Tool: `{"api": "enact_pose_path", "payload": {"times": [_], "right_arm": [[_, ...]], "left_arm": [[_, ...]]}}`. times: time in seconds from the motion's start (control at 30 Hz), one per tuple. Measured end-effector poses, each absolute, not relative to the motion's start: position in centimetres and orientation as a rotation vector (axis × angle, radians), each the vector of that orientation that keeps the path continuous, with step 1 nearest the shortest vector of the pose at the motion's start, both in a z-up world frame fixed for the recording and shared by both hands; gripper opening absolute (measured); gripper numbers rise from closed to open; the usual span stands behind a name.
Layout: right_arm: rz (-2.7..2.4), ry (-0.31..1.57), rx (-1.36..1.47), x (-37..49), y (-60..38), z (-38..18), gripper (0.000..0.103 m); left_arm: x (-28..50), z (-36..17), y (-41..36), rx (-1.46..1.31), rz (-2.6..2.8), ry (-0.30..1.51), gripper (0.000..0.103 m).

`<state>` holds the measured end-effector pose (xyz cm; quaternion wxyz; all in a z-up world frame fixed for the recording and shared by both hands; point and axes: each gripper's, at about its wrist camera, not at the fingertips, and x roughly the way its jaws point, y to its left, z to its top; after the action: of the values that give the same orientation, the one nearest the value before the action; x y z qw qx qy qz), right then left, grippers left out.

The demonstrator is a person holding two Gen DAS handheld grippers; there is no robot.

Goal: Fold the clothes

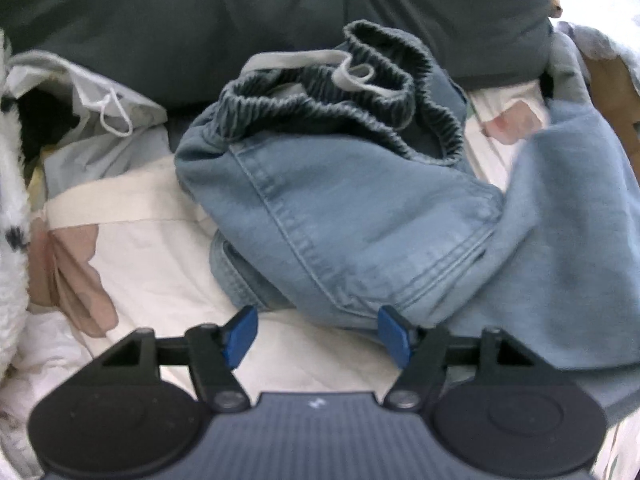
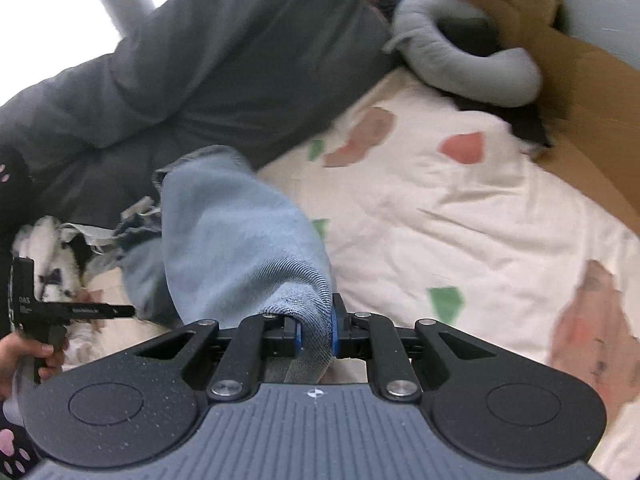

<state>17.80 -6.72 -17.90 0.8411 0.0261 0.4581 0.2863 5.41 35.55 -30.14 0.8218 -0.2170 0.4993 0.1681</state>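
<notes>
Light blue denim trousers (image 1: pixel 340 216) lie bunched on the bed, their dark elastic waistband (image 1: pixel 320 96) rumpled at the far side. My left gripper (image 1: pixel 318 334) is open, its blue pads just short of the near edge of the denim. My right gripper (image 2: pixel 316 334) is shut on a fold of the same trousers (image 2: pixel 240 240), which drape away from the jaws toward the left. The left gripper and the hand holding it show at the left edge of the right wrist view (image 2: pixel 60 320).
A cream bedsheet (image 2: pixel 440 208) with pink and green patches covers the bed. A dark grey duvet (image 1: pixel 280 8) lies behind. More clothes are piled at the left (image 1: pixel 92 120). A grey cushion (image 2: pixel 460 60) and a brown cardboard box (image 2: pixel 580 120) lie at the right.
</notes>
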Motion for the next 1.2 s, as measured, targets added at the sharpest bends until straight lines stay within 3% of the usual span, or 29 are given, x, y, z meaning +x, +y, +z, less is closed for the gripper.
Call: {"api": "enact_pose_path", "payload": {"times": [0.63, 0.93, 1.2], "right_arm": [[0.453, 1.079, 0.011, 12.1, -16.0, -16.6, 0.011], [0.274, 1.084, 0.041, 10.0, -21.9, -16.4, 0.011], [0.203, 1.105, 0.079, 6.9, -25.3, -17.5, 0.011]], "left_arm": [[5.5, -29.0, 36.0, -0.605, 0.261, 0.892, 0.073], [5.4, -28.1, 35.3, -0.498, 0.296, 0.925, 0.080], [6.7, -30.6, 34.9, -0.482, 0.261, 0.912, 0.081]]}}
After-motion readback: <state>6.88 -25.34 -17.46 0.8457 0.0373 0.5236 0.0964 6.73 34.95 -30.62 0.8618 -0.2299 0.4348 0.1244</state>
